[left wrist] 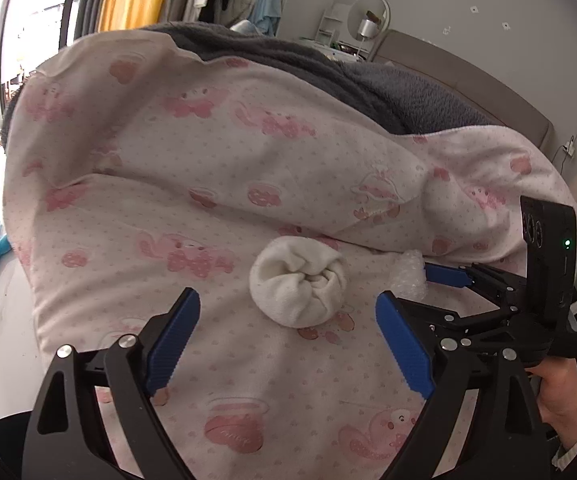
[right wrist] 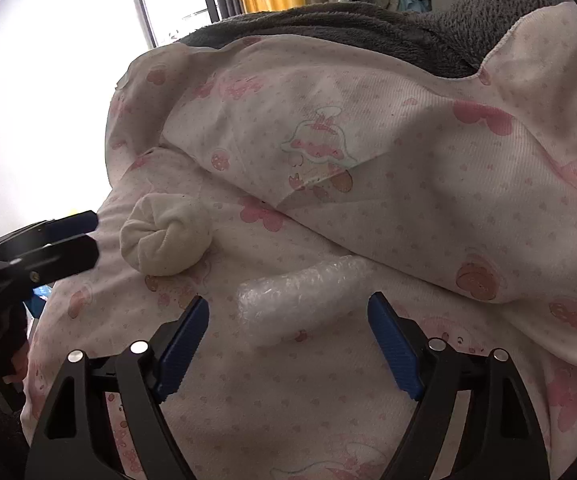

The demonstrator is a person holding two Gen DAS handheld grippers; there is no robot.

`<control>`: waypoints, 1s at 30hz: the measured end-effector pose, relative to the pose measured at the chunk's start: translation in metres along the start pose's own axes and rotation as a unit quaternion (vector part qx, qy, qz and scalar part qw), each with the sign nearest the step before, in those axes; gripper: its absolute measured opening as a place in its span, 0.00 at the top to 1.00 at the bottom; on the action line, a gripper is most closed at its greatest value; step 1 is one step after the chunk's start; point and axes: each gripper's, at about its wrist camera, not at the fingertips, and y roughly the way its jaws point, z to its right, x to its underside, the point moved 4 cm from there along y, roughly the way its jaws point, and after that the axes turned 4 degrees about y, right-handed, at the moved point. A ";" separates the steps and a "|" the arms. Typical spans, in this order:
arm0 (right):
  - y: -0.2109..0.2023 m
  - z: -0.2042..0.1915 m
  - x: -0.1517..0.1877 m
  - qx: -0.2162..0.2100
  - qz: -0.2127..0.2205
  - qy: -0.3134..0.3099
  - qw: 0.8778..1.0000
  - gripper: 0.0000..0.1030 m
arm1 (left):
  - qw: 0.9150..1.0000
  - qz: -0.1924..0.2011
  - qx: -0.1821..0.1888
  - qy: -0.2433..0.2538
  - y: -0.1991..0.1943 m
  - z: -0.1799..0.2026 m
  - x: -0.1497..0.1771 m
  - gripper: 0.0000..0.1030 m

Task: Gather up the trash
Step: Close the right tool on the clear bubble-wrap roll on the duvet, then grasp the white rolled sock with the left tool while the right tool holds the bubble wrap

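Bubble wrap (right wrist: 302,304) lies just ahead of the right gripper (right wrist: 288,344), whose jaws gape empty. Left gripper (left wrist: 288,340), likewise spread, faces a sock ball (left wrist: 298,282). Next, I judge: advance right, then close.

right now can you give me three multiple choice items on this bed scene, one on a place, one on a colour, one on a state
1. Where does the bubble wrap roll lie?
A. on the pink-print quilt
B. on the floor
C. inside the rolled white sock

2. What colour are the gripper pads?
A. red
B. blue
C. green

3. How does the right gripper stand?
A. shut on the roll
B. shut on the sock
C. open, with the roll just ahead of it

Answers: 1 A, the roll rests on the quilt beside the sock. 2 B, both views show blue ribbed pads. 3 C, its jaws are spread and grip nothing.
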 end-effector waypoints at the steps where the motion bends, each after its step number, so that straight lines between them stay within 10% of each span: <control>1: 0.000 0.000 0.001 -0.001 -0.002 -0.001 1.000 0.35 | 1.000 -0.002 0.002 0.003 0.003 0.002 0.000 0.11; 14: -0.022 0.020 0.005 -0.007 0.012 0.004 1.000 0.40 | 1.000 -0.019 0.002 0.005 0.026 0.011 -0.003 0.13; 30: -0.035 0.027 0.006 -0.004 0.021 0.007 1.000 0.40 | 0.999 -0.036 -0.002 0.007 0.044 0.013 -0.003 0.50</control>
